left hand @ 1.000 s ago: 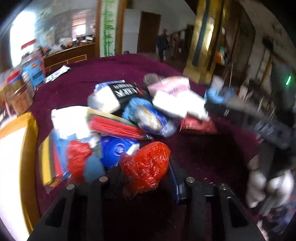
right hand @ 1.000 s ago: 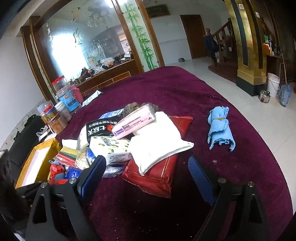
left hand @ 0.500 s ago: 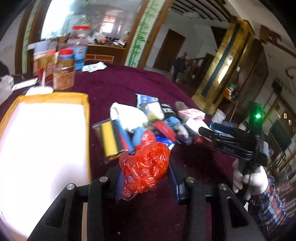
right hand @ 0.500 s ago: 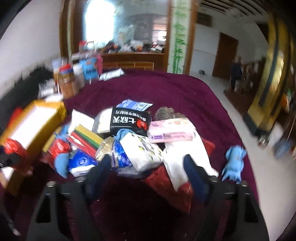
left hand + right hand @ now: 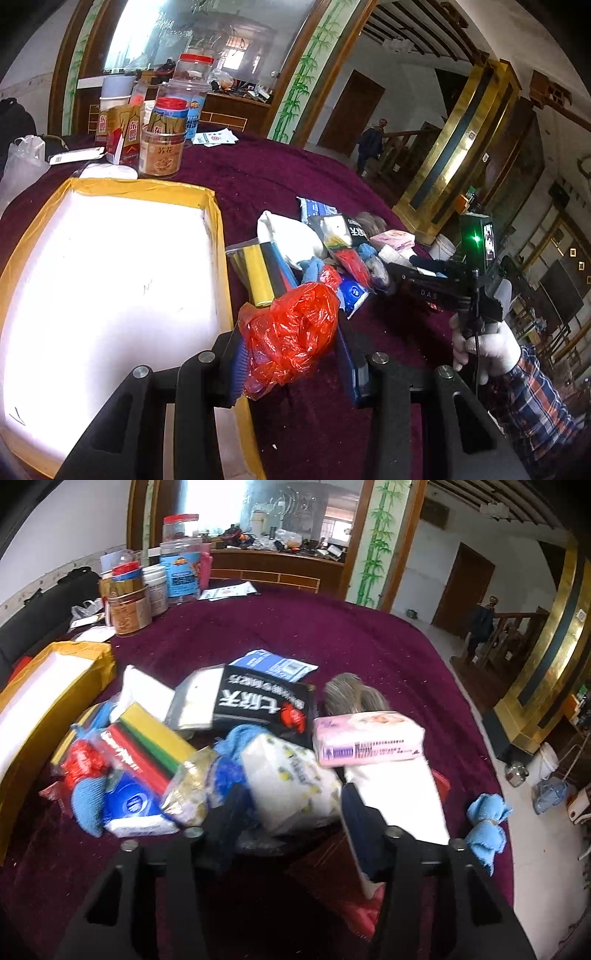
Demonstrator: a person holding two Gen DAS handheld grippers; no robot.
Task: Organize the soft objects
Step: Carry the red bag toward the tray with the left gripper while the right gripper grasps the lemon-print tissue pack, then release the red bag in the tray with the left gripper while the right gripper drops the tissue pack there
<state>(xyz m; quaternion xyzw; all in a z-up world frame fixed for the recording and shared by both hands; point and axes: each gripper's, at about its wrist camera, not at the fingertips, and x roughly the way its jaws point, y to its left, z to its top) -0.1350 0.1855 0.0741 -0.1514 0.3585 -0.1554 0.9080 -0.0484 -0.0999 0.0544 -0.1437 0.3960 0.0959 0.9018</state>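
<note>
My left gripper [image 5: 292, 347] is shut on a crumpled red plastic bag [image 5: 291, 328], held above the maroon tablecloth beside the right rim of a yellow-edged white box [image 5: 218, 236]. My right gripper [image 5: 291, 812] has its jaws around a white tissue pack with yellow print [image 5: 291, 786] at the near edge of the pile, the pads against its sides. In the left wrist view the right gripper [image 5: 397, 273] reaches into the pile from the right, held by a white-gloved hand [image 5: 484, 343].
The pile holds a pink tissue pack [image 5: 369, 738], a black packet [image 5: 262, 705], a white cloth [image 5: 402, 797], coloured sponges [image 5: 151, 734] and a blue-white pack [image 5: 129, 808]. A rolled blue towel [image 5: 487, 827] lies apart at right. Jars [image 5: 162, 147] stand behind the box.
My left gripper has swung left with the red bag, bringing the white box alongside. My right gripper has moved into the pile and its jaws have narrowed onto the white tissue pack.
</note>
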